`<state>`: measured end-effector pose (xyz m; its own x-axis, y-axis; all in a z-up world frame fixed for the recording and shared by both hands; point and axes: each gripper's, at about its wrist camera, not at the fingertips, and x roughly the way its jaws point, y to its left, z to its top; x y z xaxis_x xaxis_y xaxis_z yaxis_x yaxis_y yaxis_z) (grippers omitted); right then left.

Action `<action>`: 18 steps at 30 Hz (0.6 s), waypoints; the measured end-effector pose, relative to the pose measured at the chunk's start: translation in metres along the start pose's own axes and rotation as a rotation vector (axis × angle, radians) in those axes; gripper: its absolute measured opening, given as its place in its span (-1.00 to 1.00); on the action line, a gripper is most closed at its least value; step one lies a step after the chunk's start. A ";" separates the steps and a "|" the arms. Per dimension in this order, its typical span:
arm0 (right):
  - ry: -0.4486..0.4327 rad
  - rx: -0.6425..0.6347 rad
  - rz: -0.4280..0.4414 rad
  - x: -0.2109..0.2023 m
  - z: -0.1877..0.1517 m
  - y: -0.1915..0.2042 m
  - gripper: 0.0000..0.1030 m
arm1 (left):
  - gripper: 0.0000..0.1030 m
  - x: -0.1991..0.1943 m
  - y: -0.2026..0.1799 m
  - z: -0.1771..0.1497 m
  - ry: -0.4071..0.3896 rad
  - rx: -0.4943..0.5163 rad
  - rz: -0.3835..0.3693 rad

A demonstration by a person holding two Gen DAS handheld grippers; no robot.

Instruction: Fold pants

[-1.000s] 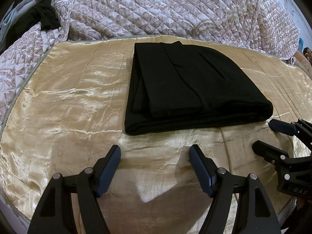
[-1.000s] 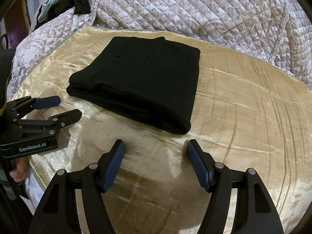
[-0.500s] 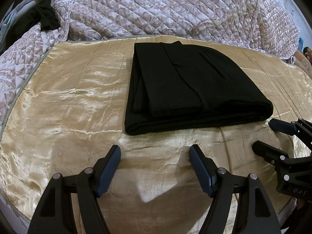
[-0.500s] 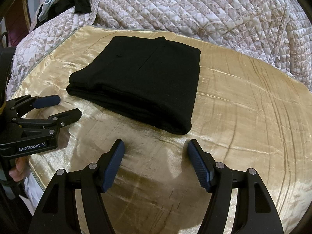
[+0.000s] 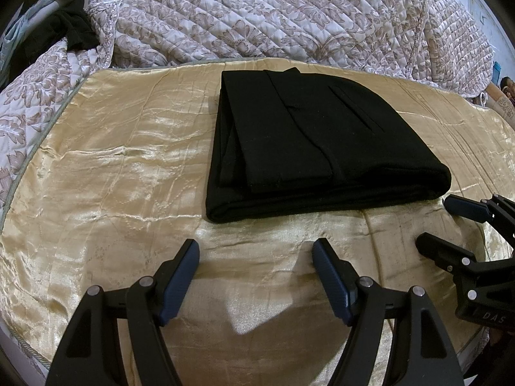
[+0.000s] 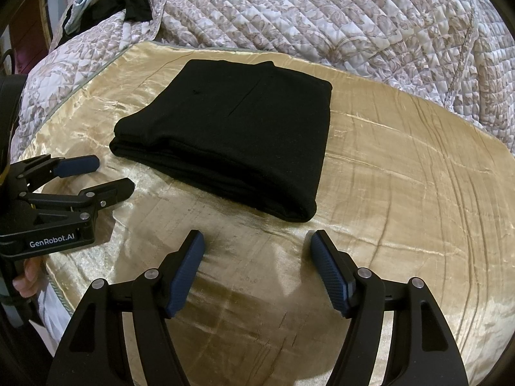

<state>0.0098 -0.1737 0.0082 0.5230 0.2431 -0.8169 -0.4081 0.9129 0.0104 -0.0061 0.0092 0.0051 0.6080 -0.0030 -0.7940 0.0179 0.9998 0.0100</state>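
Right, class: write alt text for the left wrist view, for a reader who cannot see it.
Folded black pants lie on a gold satin cover, a quilt bunched behind. The open left gripper hovers empty nearby; the right gripper, also open, enters at right.

The left gripper (image 5: pixel 256 247) and right gripper (image 6: pixel 257 239) hover side by side, jaws spread wide.

Only two bits of lettering can be read here. On the side of the black plastic two-finger left gripper (image 6: pixel 96 177), seen from the right wrist, white letters spell "GenRobot.AI" along its body. On the black plastic two-finger right gripper (image 5: pixel 450 225), seen from the left wrist at the frame's right edge, pale raised letters read "DAS", cut off by the picture's rim, so the word may run on. Nothing else carries readable text, numbers or signs.
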 end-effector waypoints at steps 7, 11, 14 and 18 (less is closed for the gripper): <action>-0.001 0.001 -0.002 0.000 -0.001 0.001 0.38 | 0.47 0.000 0.000 0.000 0.000 0.000 0.001; -0.001 0.000 -0.003 0.000 0.000 0.000 0.39 | 0.47 0.000 0.001 0.000 0.001 0.000 0.001; -0.001 0.001 -0.003 0.000 0.000 0.001 0.40 | 0.47 0.000 0.001 0.000 0.000 0.000 0.001; -0.002 0.001 -0.004 0.001 0.000 0.001 0.40 | 0.47 0.000 0.001 0.000 0.000 0.000 0.001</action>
<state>0.0098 -0.1730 0.0078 0.5259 0.2399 -0.8160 -0.4055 0.9141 0.0074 -0.0059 0.0100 0.0049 0.6079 -0.0024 -0.7940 0.0176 0.9998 0.0105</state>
